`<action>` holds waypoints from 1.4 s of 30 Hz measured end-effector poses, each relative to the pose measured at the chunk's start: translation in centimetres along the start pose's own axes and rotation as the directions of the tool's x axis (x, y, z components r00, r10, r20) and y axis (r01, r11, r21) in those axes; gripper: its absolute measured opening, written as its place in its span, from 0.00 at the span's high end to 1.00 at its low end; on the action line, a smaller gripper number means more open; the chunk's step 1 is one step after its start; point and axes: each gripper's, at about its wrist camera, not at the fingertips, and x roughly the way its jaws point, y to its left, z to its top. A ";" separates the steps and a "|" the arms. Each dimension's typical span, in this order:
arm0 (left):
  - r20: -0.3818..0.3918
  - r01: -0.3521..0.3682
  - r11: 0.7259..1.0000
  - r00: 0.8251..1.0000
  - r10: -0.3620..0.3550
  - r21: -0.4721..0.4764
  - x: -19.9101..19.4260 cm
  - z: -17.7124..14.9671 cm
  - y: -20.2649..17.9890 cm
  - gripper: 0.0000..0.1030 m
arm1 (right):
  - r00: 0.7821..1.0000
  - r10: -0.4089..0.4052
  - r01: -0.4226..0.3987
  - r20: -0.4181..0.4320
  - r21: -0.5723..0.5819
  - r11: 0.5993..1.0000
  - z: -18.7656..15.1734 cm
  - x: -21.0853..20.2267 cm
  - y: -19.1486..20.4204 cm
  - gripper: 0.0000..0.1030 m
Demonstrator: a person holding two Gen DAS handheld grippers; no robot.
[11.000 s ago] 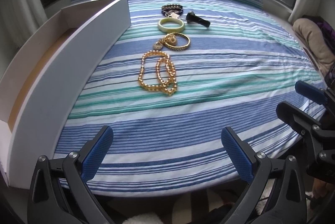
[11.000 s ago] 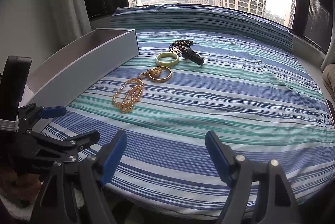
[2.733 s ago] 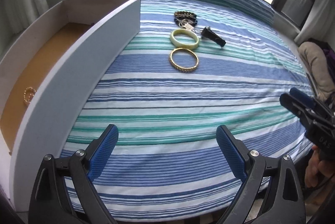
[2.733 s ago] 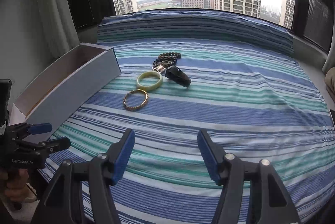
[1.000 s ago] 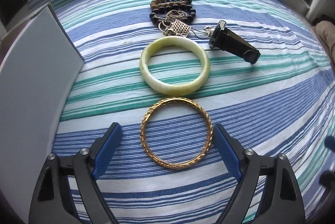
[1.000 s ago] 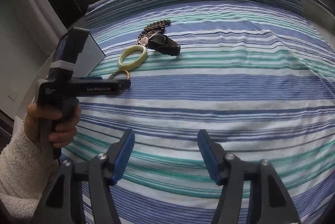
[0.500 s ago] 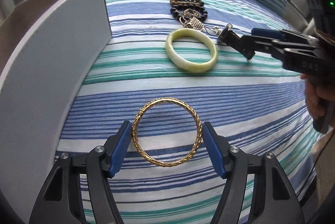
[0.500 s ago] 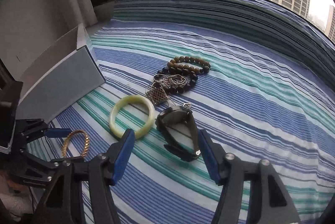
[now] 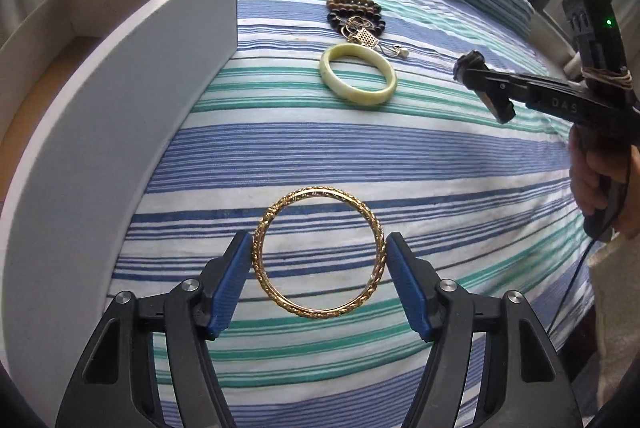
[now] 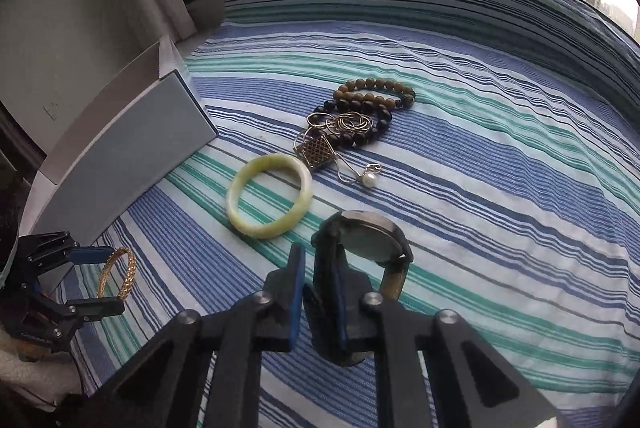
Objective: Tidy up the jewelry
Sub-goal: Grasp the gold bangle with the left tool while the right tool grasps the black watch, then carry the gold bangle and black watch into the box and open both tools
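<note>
Now bangle [image 9: 319,254] pinched across by left tongs [image 9: 319,268], watch [image 10: 370,242] strap clamped in right tongs [image 10: 318,292]; both best lifted level, squeezed gently.

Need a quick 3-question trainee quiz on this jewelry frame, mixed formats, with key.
1. True or false: the left tongs grip the gold bangle across its width.
2. The right tongs are shut on: A) the jade bangle B) the watch C) the pearl pendant
3. Fill in: the bead bracelets lie on the striped ____.

Key: 1 true; 2 B; 3 bedsheet.
</note>
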 end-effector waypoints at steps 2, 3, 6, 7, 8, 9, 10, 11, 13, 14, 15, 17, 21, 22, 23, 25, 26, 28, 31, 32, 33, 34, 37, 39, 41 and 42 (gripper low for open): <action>0.016 0.021 1.000 1.000 -0.021 -0.008 -1.5 -0.5 -0.2 0.33 | 1.000 -0.005 0.005 0.019 -0.006 1.000 -0.7 -2.0 1.5 0.87; 0.030 0.029 0.999 0.999 -0.028 -0.013 -2.4 -0.7 -0.1 0.33 | 1.000 -0.003 0.003 0.026 -0.012 1.000 -0.9 -2.9 2.4 0.87; 0.082 0.055 0.998 0.995 -0.052 -0.041 -5.8 -1.2 0.7 0.33 | 0.999 0.009 -0.007 0.041 -0.057 0.998 -0.6 -4.7 5.9 0.87; 0.098 0.063 0.997 0.994 -0.057 -0.055 -7.0 -1.2 1.2 0.33 | 0.999 0.024 -0.021 0.047 -0.076 0.997 -0.3 -5.1 7.3 0.87; 0.114 0.068 0.995 0.992 -0.060 -0.070 -8.3 -1.4 1.9 0.33 | 0.998 0.043 -0.037 0.052 -0.096 0.995 0.2 -5.4 8.8 0.87; 0.131 0.071 0.994 0.990 -0.060 -0.087 -9.6 -1.5 2.7 0.33 | 0.996 0.062 -0.055 0.060 -0.116 0.992 0.9 -5.6 10.4 0.87; 0.149 0.070 0.992 0.987 -0.054 -0.104 -10.6 -1.4 3.7 0.33 | 0.994 0.086 -0.076 0.070 -0.134 0.988 1.4 -5.8 12.1 0.87; 0.166 0.063 0.990 0.985 -0.042 -0.124 -11.9 -1.6 4.8 0.33 | 0.990 0.117 -0.104 0.078 -0.154 0.983 2.1 -5.9 13.8 0.87; 0.202 0.033 0.984 0.979 0.003 -0.175 -14.7 -2.0 7.6 0.33 | 0.980 0.182 -0.162 0.085 -0.197 0.967 3.5 -5.9 17.4 0.87; 0.217 0.013 0.979 0.976 0.032 -0.205 -15.9 -2.3 9.1 0.33 | 0.974 0.209 -0.187 0.085 -0.220 0.957 4.2 -5.7 19.2 0.87; 0.230 -0.011 0.971 0.971 0.068 -0.238 -17.0 -2.6 10.8 0.33 | 0.968 0.238 -0.212 0.079 -0.247 0.946 5.0 -5.4 21.2 0.87; 0.244 -0.069 0.948 0.958 0.150 -0.311 -18.7 -3.1 14.3 0.33 | 0.958 0.280 -0.248 0.065 -0.304 0.920 6.4 -4.4 25.1 0.87; 0.181 -0.172 0.861 0.940 0.288 -0.478 -18.7 -4.0 21.6 0.33 | 0.950 0.311 -0.286 -0.002 -0.398 0.872 8.7 -0.7 32.0 0.87; 0.155 -0.193 0.838 0.938 0.311 -0.511 -18.2 -4.1 23.2 0.33 | 0.953 0.302 -0.285 -0.024 -0.410 0.866 9.3 0.7 33.4 0.87; 0.132 -0.207 0.818 0.937 0.324 -0.537 -17.6 -4.2 24.7 0.33 | 0.955 0.291 -0.286 -0.054 -0.422 0.860 9.9 2.2 34.7 0.87; 0.081 -0.241 0.785 0.935 0.346 -0.571 -15.9 -4.1 27.3 0.33 | 0.962 0.250 -0.271 -0.108 -0.440 0.856 11.0 5.5 36.9 0.87; 0.055 -0.259 0.769 0.933 0.356 -0.585 -15.0 -4.1 28.5 0.33 | 0.967 0.224 -0.256 -0.124 -0.443 0.859 11.6 7.1 37.8 0.87; 0.006 -0.293 0.743 0.929 0.371 -0.602 -13.4 -4.6 30.3 0.33 | 0.971 0.174 -0.230 -0.164 -0.447 0.864 12.5 10.4 39.0 0.87; -0.078 -0.342 0.713 0.923 0.376 -0.612 -10.8 -4.7 32.8 0.32 | 0.968 0.105 -0.197 -0.226 -0.435 0.879 13.1 14.6 39.7 0.81; -0.100 -0.353 0.704 0.922 0.375 -0.616 -10.2 -4.8 33.2 0.31 | 0.964 0.089 -0.192 -0.249 -0.428 0.883 13.2 15.7 39.7 0.74; -0.110 -0.352 0.697 0.923 0.369 -0.625 -9.7 -5.1 33.6 0.31 | 0.963 0.081 -0.186 -0.258 -0.413 0.892 13.3 16.3 39.6 0.57; -0.105 -0.341 0.695 0.928 0.359 -0.634 -9.6 -5.4 33.8 0.31 | 0.964 0.080 -0.180 -0.253 -0.397 0.900 13.4 16.4 39.4 0.53; -0.056 -0.284 0.695 0.942 0.332 -0.660 -10.5 -6.3 33.3 0.26 | 0.969 0.115 -0.190 -0.220 -0.357 0.915 13.5 14.8 38.6 0.53; -0.016 -0.272 0.702 0.937 0.348 -0.659 -11.9 -6.8 32.4 0.21 | 0.976 0.134 -0.186 -0.172 -0.341 0.922 13.3 12.4 37.8 0.52; 0.027 -0.259 0.715 0.932 0.362 -0.650 -13.2 -6.9 31.1 0.17 | 0.984 0.139 -0.169 -0.110 -0.339 0.926 12.9 10.0 36.9 0.50; 0.048 -0.248 0.723 0.931 0.362 -0.645 -13.9 -6.9 30.3 0.16 | 0.987 0.141 -0.160 -0.081 -0.336 0.928 12.6 8.7 36.3 0.50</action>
